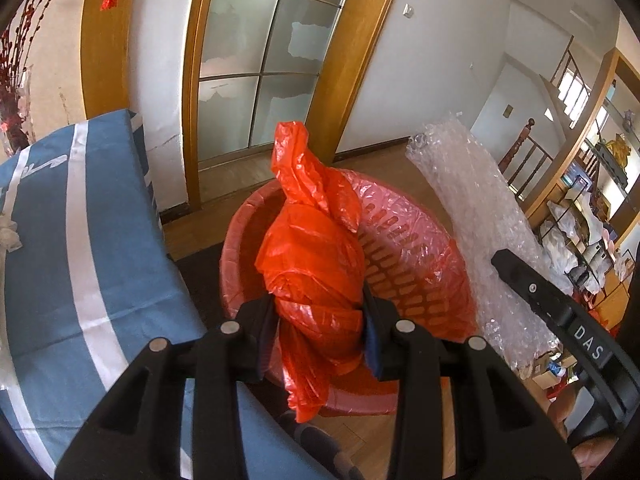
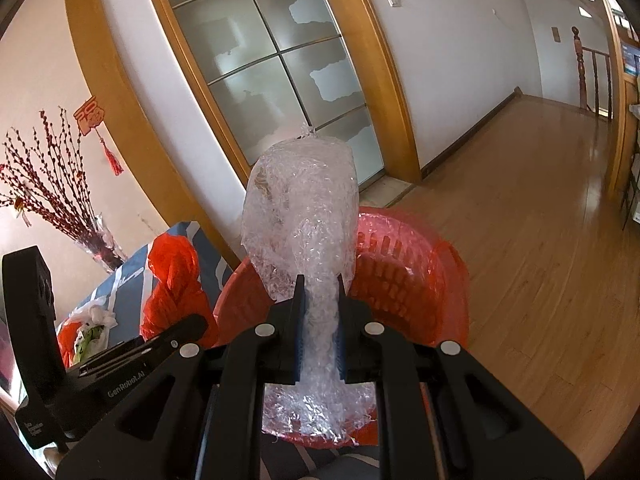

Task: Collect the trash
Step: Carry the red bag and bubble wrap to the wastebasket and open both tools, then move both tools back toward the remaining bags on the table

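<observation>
The red plastic bag [image 1: 316, 256], crumpled into a long twist, is held above the near rim of the red basket [image 1: 424, 280], its long axis running from the camera upward and away, with the knotted tip pointing toward the glass door [image 1: 264, 60] behind the basket. The left gripper [image 1: 320, 312] has its jaws closed partway, pinching the bag around its lower middle. Just right of the basket's centre, the bubble wrap [image 2: 304, 216] stands as a tall roll over the basket, long axis likewise upright and leaning away; the right gripper [image 2: 320, 312] has its jaws narrowed tight on its squeezed lower part. The lined basket looks otherwise empty, so both pieces seem collected but not yet dropped in. Left of the basket, on the blue striped cover [image 1: 80, 240], white crumpled scraps [image 2: 94, 320] appear left to gather.
</observation>
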### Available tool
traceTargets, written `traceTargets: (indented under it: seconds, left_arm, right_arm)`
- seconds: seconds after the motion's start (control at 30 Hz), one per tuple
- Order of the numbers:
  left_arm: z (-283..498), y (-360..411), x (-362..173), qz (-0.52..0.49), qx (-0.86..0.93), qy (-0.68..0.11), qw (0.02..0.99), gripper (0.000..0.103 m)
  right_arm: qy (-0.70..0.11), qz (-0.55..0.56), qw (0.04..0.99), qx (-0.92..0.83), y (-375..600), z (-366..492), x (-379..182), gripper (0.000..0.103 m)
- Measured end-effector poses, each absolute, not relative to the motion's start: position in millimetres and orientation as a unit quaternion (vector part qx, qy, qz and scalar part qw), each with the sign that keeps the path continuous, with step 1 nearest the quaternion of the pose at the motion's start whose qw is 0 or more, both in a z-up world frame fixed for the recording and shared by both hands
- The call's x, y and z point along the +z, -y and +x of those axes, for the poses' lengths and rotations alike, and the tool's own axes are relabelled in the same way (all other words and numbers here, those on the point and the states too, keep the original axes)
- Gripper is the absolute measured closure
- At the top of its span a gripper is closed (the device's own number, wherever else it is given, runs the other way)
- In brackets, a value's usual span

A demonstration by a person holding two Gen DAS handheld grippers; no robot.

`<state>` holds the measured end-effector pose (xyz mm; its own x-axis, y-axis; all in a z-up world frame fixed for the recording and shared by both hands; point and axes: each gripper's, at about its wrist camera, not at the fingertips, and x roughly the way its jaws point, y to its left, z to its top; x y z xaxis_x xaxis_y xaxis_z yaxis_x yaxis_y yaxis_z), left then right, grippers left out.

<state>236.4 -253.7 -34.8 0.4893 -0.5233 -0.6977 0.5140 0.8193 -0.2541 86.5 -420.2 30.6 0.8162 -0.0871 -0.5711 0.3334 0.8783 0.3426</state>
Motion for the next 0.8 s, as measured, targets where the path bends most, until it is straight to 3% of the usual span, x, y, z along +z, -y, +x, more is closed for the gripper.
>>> traceTargets:
  seconds: [0.13, 0.23, 0.37, 0.4, 0.7, 0.8]
  left_arm:
    - [237.9, 259.3, -36.8, -0.003, -0.302, -0.408, 0.861, 0.065]
    - [240.1, 262.8, -41.3, -0.003, -0.301, -0.415, 0.859, 0.059]
    - [240.4, 265.2, -44.9, -0.001, -0.298, -0.419, 0.858, 0.046]
    - [240.7, 264.5, -45.9, 0.0, -0.296, -0.419, 0.858, 0.044]
    - [241.5, 249.2, -54.9, -0.006, -0.278, -0.429, 0.859, 0.038]
    - [238.6, 241.9, -54.4, -0.003, -0.269, -0.425, 0.864, 0.035]
  right_arm:
    - [-0.275, 0.227, 0.927, -0.114, 424.9, 90.6, 30.3, 0.09]
    - [-0.272, 0.237, 0.925, -0.115, 431.3, 95.4, 28.7, 0.086]
    - [-0.272, 0.249, 0.922, -0.116, 437.7, 98.5, 24.6, 0.053]
    - [-0.271, 0.251, 0.922, -0.119, 438.7, 97.8, 23.6, 0.049]
    - [-0.278, 0.254, 0.916, -0.136, 442.2, 89.9, 17.6, 0.049]
    - [-0.277, 0.246, 0.918, -0.141, 439.5, 87.3, 20.6, 0.043]
